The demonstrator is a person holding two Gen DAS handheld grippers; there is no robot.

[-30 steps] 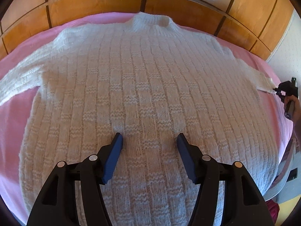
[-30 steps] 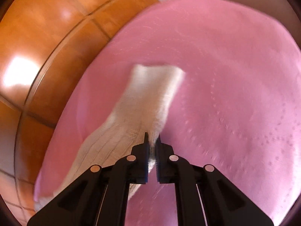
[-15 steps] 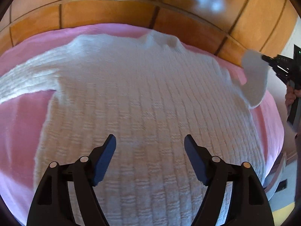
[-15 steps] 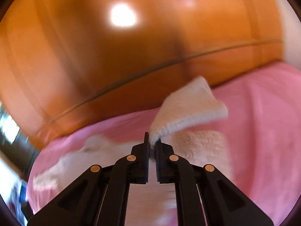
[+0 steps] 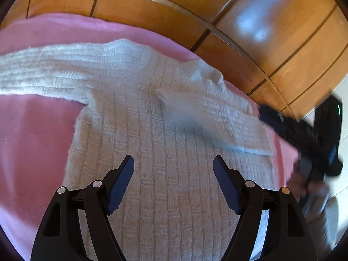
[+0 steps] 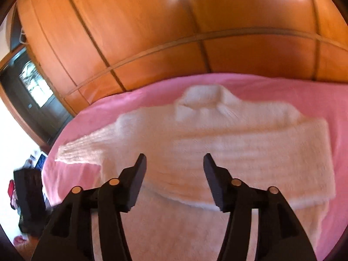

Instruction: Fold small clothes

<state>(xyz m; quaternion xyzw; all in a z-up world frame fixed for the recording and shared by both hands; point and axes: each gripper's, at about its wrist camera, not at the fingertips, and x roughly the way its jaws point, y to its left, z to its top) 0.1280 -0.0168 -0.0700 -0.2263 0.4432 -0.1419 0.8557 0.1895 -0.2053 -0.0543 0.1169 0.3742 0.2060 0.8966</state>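
A white knitted sweater (image 5: 169,163) lies flat on a pink bed cover (image 5: 37,130). Its right sleeve (image 5: 217,117) is folded across the chest; its left sleeve (image 5: 50,71) stretches out to the left. My left gripper (image 5: 173,169) is open and empty above the sweater's lower body. My right gripper (image 6: 175,165) is open and empty above the sweater (image 6: 217,148), with the folded sleeve (image 6: 271,152) lying across the body. The right gripper also shows blurred at the right edge of the left wrist view (image 5: 300,134).
A wooden panelled wardrobe (image 6: 174,32) stands behind the bed. A dark doorway (image 6: 32,95) and a heap of dark and red things on the floor (image 6: 24,195) are at the left of the right wrist view. The bed cover (image 6: 315,95) extends right.
My right gripper carried the right sleeve over the sweater's chest, opened and let it go. My left gripper stayed open and shifted a little.
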